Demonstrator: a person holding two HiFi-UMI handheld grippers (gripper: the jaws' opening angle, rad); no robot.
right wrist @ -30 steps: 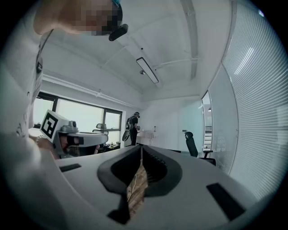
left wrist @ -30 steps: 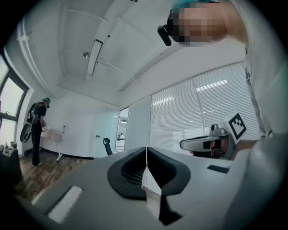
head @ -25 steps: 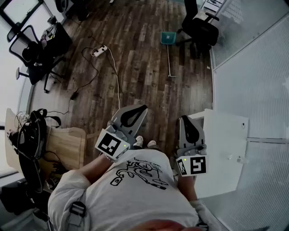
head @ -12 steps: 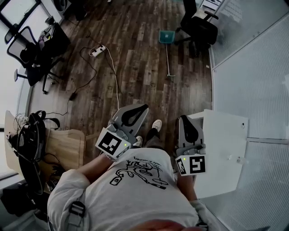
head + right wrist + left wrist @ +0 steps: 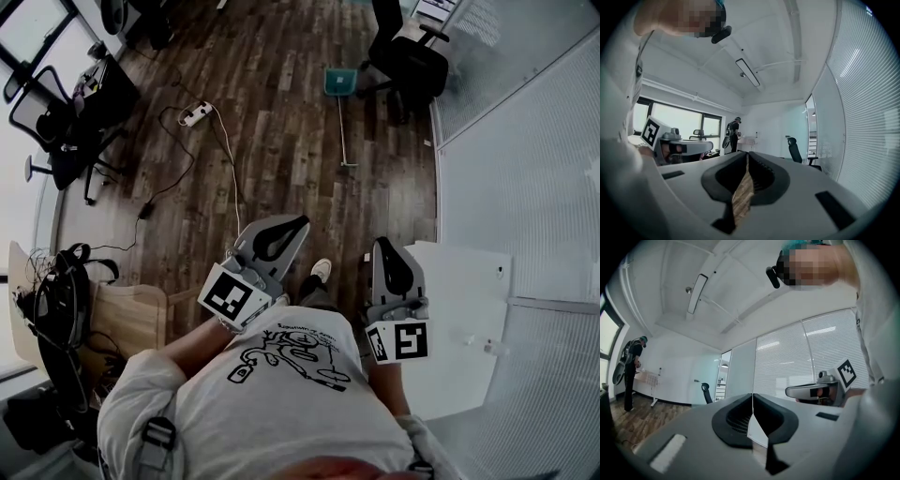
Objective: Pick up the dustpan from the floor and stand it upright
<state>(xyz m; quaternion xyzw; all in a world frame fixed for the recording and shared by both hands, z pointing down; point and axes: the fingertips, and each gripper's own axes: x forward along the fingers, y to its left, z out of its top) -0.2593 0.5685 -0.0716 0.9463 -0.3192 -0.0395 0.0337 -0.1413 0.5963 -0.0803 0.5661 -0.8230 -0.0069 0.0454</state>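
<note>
A teal dustpan (image 5: 339, 82) lies flat on the wooden floor far ahead, its long thin handle (image 5: 342, 131) stretching toward me. My left gripper (image 5: 302, 223) is held level at waist height, shut with nothing in it; its pads (image 5: 752, 401) meet. My right gripper (image 5: 382, 246) sits beside it, also shut and empty, its jaws closed in the right gripper view (image 5: 747, 159). Both grippers are well short of the dustpan. My shoe (image 5: 321, 270) shows between them.
A black office chair (image 5: 405, 58) stands just right of the dustpan. A power strip (image 5: 196, 113) and cables trail over the floor at left. A white cabinet (image 5: 461, 319) is at my right, glass walls with blinds (image 5: 525, 141) beyond. Chairs (image 5: 56, 131) and a desk (image 5: 131, 314) are at left.
I have stepped forward: the dustpan and chair sit slightly lower and nearer in the head view, a shoe has come into sight, and both shut grippers moved along with me.
</note>
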